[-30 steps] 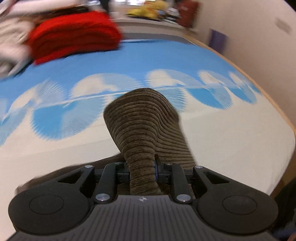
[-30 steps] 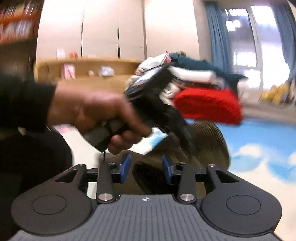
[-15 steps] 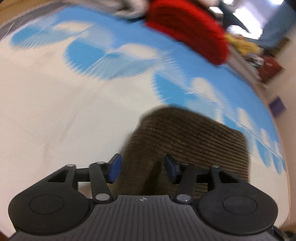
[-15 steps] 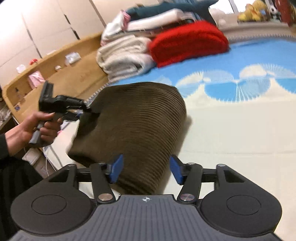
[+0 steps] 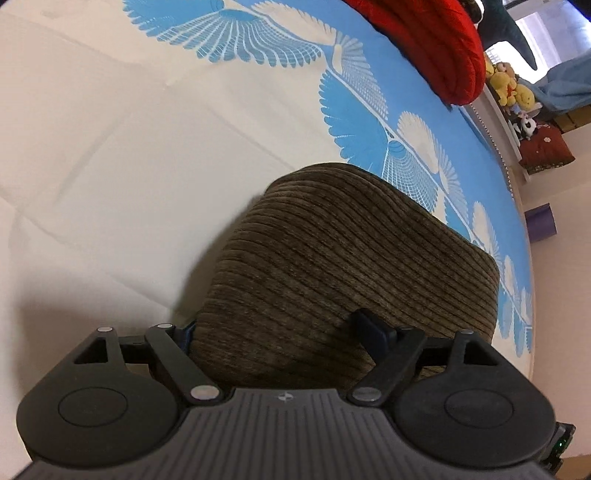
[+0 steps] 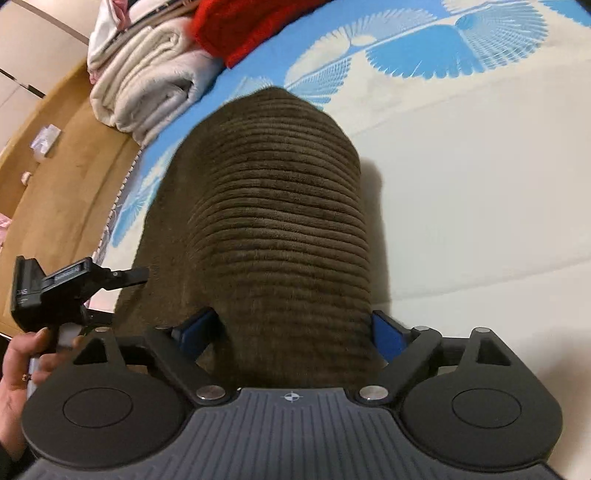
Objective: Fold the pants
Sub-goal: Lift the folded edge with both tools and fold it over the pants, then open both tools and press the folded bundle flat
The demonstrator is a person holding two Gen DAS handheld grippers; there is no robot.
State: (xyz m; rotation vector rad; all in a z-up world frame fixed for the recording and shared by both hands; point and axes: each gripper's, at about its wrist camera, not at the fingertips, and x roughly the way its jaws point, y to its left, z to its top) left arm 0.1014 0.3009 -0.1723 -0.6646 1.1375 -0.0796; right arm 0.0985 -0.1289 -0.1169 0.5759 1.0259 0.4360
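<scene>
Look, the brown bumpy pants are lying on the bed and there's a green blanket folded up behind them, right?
Almost. The pants do lie on the bed, but the folded blanket behind them is red, not green. The right wrist view shows it, beside the white towels.

Home bedroom, blue-and-cream bedspread filling the frame, folded towels upper left, red blanket and stuffed toys upper right.
</scene>
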